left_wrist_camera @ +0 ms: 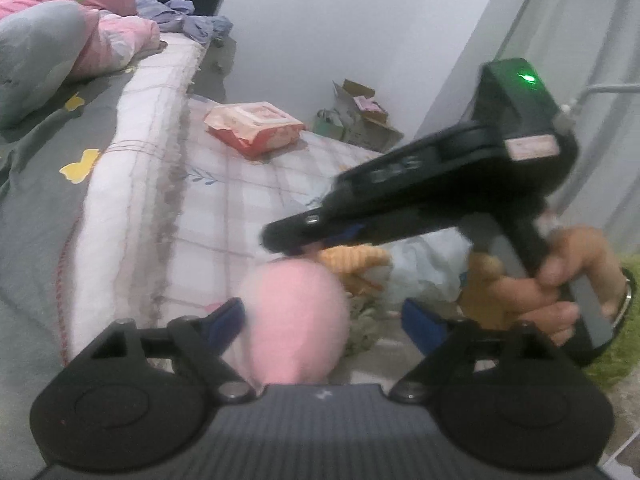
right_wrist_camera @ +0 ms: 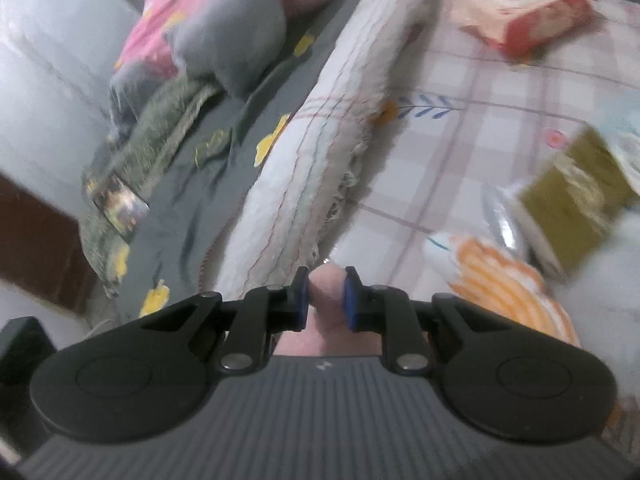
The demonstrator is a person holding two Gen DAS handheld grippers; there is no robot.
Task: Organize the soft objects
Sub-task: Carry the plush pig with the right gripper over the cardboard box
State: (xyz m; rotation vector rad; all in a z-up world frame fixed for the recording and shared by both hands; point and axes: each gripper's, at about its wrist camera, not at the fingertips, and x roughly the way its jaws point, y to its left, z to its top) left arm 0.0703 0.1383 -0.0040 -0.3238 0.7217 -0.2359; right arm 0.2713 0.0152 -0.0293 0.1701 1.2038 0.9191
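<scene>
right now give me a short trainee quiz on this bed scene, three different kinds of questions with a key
1. True or false: the right claw is closed on a soft pink plush piece.
2. Which claw stands open around the fuzzy pink plush toy: A left, B right?
3. Fill in: the orange-red plastic tissue pack lies on the ____ quilt.

Key: 1 true; 2 A, the left claw; 3 checked.

Fuzzy pink plush toy (left_wrist_camera: 296, 320), checked cotton sheet (left_wrist_camera: 240, 196) (matt), glossy tissue pack (left_wrist_camera: 254, 128)
</scene>
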